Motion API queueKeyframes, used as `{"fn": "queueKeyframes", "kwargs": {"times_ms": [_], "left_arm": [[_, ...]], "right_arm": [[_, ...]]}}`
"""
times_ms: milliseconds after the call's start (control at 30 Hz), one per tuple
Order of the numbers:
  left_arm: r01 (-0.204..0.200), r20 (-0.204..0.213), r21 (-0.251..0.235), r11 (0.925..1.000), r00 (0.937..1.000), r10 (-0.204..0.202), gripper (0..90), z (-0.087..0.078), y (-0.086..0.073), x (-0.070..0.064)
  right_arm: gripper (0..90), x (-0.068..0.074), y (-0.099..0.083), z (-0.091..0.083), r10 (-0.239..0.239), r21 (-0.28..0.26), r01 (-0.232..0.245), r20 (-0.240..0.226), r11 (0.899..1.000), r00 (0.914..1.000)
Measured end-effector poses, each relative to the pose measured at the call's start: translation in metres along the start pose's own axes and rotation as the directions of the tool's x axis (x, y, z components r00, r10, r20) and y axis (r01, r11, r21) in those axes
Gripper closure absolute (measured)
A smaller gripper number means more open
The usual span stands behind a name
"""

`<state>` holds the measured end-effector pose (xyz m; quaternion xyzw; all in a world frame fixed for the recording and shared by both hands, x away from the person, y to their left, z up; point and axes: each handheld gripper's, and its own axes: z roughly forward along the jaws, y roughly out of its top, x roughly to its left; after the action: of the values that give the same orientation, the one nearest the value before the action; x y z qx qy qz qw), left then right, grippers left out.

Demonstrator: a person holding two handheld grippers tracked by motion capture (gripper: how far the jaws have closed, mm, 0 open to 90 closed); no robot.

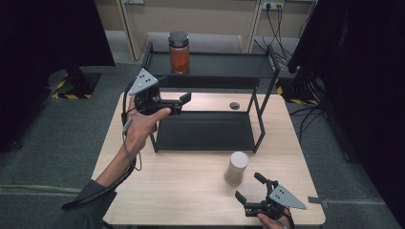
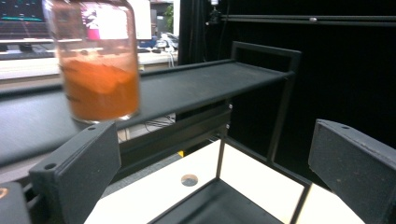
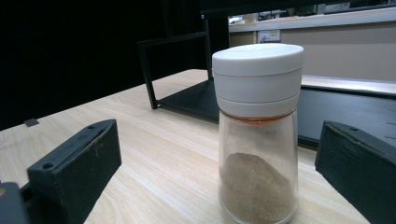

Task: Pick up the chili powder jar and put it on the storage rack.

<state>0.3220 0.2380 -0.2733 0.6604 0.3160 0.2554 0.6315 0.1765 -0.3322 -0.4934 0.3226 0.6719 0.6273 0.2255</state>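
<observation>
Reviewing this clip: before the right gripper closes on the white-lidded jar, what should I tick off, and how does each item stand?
1. Right gripper open: ok.
2. White-lidded jar upright on the table: ok.
3. Jar lined up between the jaws in the right gripper view: ok.
4. Jaws far enough forward to flank the jar: not ok, it stands ahead of them.
5. Left gripper open, holding nothing: ok.
6. Orange-filled jar upright on the rack's top shelf: ok.

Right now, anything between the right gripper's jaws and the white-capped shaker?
Nothing. In the right gripper view, bare table runs from the open right gripper to the shaker; the high view agrees.
</observation>
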Motion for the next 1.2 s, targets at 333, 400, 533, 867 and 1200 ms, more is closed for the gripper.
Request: {"fn": "queueKeyframes", "kwargs": {"times_ms": [333, 400, 533, 867, 1200], "left_arm": [[-0.004, 0.057, 0.0, 1.0, 0.9984, 0.004, 1.8, -0.007, -0.02, -0.01], [0.002, 0.068, -0.004, 1.0, 0.9977, -0.002, 1.8, -0.008, -0.025, -0.011], [0.004, 0.095, -0.005, 1.0, 0.9955, -0.004, 1.8, -0.011, -0.036, -0.014], [0.002, 0.139, 0.021, 0.9998, 0.9902, -0.005, 1.8, -0.022, -0.066, -0.017], [0.028, 0.161, 0.006, 0.9996, 0.9866, -0.029, 1.8, -0.04, -0.098, -0.021]], "right_arm": [[0.6, 0.0, 0.0, 0.0, -0.001, 0.001, 0.001, -0.002, 1.0, 1.0], [0.6, 0.0, 0.0, 0.0, 0.002, -0.001, -0.002, -0.001, 1.0, 1.0], [0.6, 0.0, 0.0, 0.0, 0.002, -0.001, -0.002, -0.002, 1.0, 1.0], [0.6, 0.0, 0.0, 0.0, 0.003, -0.001, -0.003, -0.002, 1.0, 1.0], [0.6, 0.001, 0.001, 0.0, 0.0, -0.001, 0.0, -0.003, 1.0, 1.0]]}}
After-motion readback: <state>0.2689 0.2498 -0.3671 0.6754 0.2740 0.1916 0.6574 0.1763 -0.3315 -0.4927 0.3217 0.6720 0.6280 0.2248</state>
